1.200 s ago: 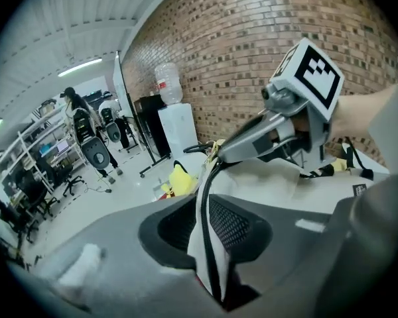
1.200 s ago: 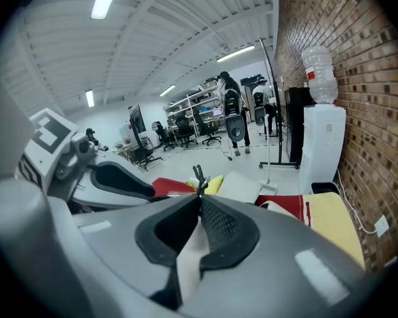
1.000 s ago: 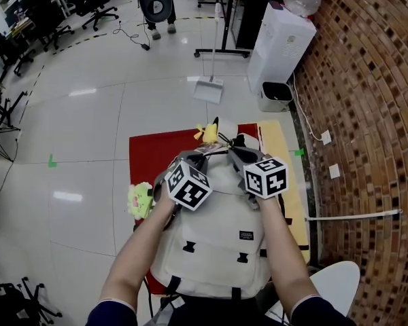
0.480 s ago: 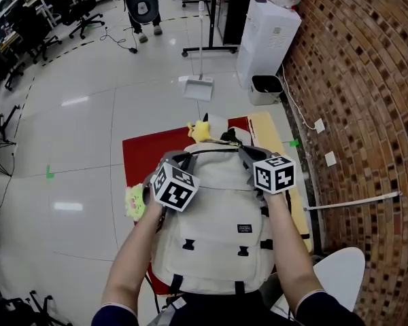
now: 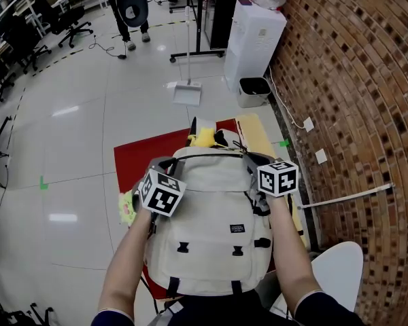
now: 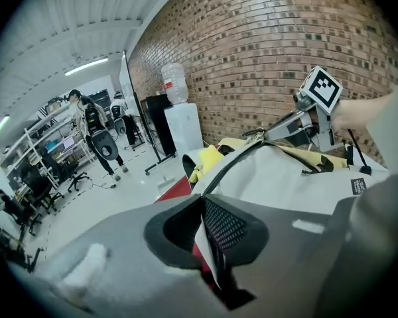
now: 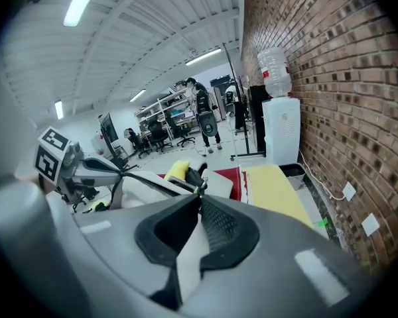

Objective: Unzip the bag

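Left gripper [image 6: 202, 203]: jaws have just been closing and pinch a thin fold of the beige canvas backpack [image 5: 211, 212] at its upper left edge, at the end of the dark zipper line [image 6: 226, 168]. Right gripper [image 7: 199, 204]: jaws closed on a pale fabric strip at the backpack's upper right edge. The red rectangular floor mat [image 5: 139, 156] shows beneath and left of the backpack, a yellow soft toy [image 5: 204, 138] just beyond its top, and a white water dispenser [image 5: 255, 39] well beyond.
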The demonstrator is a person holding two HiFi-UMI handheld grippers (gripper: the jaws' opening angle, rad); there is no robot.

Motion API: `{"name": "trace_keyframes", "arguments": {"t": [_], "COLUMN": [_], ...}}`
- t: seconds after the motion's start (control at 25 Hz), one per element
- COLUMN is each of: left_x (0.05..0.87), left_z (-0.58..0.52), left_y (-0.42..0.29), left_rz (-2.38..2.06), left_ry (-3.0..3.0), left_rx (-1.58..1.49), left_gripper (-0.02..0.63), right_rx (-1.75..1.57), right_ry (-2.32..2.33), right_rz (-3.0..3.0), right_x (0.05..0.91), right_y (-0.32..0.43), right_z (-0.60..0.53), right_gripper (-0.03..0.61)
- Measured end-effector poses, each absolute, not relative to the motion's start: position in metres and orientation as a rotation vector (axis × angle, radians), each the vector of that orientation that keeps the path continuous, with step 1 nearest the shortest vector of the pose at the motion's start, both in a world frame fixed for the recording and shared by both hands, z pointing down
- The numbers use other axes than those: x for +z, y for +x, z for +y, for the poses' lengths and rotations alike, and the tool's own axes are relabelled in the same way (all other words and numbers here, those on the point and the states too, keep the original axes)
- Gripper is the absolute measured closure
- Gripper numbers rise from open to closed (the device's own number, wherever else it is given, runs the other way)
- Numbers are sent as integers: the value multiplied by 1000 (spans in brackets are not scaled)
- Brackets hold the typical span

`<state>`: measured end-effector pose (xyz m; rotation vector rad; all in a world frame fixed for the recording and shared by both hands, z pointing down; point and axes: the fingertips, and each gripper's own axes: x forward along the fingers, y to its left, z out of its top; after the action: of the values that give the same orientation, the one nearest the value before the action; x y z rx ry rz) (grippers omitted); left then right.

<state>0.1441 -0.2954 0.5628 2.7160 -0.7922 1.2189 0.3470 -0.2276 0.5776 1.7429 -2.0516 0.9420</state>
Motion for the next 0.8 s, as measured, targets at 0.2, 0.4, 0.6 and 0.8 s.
{"name": "trace_keyframes", "arguments": {"t": [0.2,0.4,0.6,0.8], "left_x": [564,562,553,529], "left_z": [-296,-296,-292,-266], "left_y": [141,141,144,202], "left_rz": [-790,-782,-824,-689], "left_ry": [2717,2721,2824,3084], "left_rx": [1217,1207,1268,1294], "left_gripper": [591,590,567,514], "right_rx": [990,1029,1027,1009], "right_ry": [1789,1814,1821,1806], "right_rz": [-2035,-2037,-2064,-2120], "right_x": [581,581,574,564], "right_y": [361,363,360,357], "right_z": [-212,-204,-205,-208], "right_gripper": [557,557,558,558]}}
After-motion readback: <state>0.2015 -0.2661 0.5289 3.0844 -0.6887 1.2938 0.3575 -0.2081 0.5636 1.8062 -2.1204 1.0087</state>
